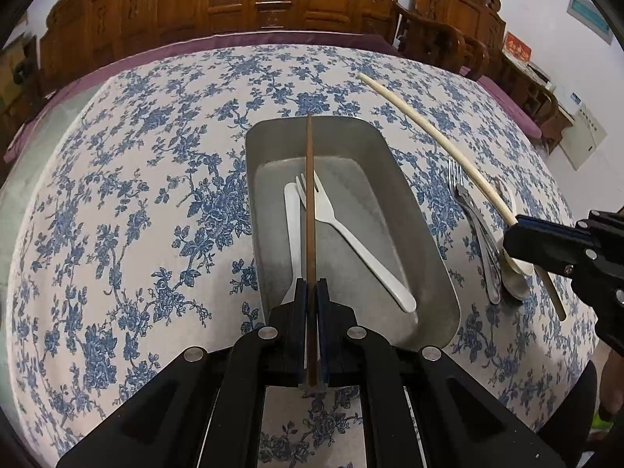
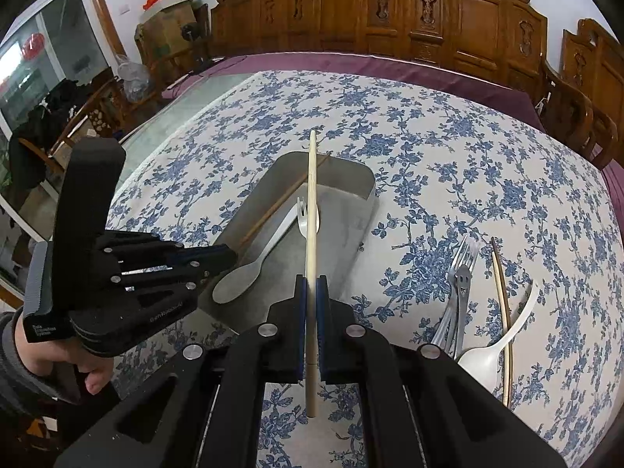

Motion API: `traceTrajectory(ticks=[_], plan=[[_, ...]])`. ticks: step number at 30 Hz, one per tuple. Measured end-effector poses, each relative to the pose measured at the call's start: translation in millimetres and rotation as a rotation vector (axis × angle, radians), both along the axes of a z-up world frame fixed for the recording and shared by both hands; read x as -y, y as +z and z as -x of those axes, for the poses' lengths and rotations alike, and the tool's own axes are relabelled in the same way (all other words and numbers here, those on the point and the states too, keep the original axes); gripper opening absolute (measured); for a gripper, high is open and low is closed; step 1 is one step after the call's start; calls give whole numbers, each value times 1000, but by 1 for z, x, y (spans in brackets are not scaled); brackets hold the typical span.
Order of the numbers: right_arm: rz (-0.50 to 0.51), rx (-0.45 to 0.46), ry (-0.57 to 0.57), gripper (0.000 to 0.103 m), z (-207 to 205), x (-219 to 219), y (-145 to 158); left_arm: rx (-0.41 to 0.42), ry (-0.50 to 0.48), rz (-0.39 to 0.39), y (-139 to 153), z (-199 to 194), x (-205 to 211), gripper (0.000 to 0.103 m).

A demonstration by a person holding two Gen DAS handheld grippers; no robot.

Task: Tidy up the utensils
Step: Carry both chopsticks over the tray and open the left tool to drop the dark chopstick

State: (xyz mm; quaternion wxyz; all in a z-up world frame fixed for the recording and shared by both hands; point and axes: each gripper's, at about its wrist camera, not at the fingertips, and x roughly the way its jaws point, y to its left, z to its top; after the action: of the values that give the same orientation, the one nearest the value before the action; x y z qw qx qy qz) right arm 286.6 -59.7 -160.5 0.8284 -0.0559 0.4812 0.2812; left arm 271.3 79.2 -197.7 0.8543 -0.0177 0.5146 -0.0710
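With each gripper (image 1: 311, 286) (image 2: 311, 284) clamped on one chopstick (image 1: 310, 195) (image 2: 311, 202) over the tray (image 1: 429, 273), both should be lowered lengthwise — clear of the rim — before release.

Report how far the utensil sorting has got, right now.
Done: a white fork and white spoon lie in the metal tray.

In hand: the left gripper is shut on a brown chopstick over the tray; the right gripper is shut on a pale chopstick.

Left: metal forks, a white spoon and a dark chopstick on the tablecloth.
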Motion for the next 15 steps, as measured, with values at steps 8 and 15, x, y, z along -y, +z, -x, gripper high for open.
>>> traceTrajectory(ticks=[8,15], plan=[[2,-13,-11,6,-1,-1,-7,-11,-4,2,-3,1,-1,5],[-10,-29,-30,6,-10,-7,-15,26,13,32,11,2,-10,9]])
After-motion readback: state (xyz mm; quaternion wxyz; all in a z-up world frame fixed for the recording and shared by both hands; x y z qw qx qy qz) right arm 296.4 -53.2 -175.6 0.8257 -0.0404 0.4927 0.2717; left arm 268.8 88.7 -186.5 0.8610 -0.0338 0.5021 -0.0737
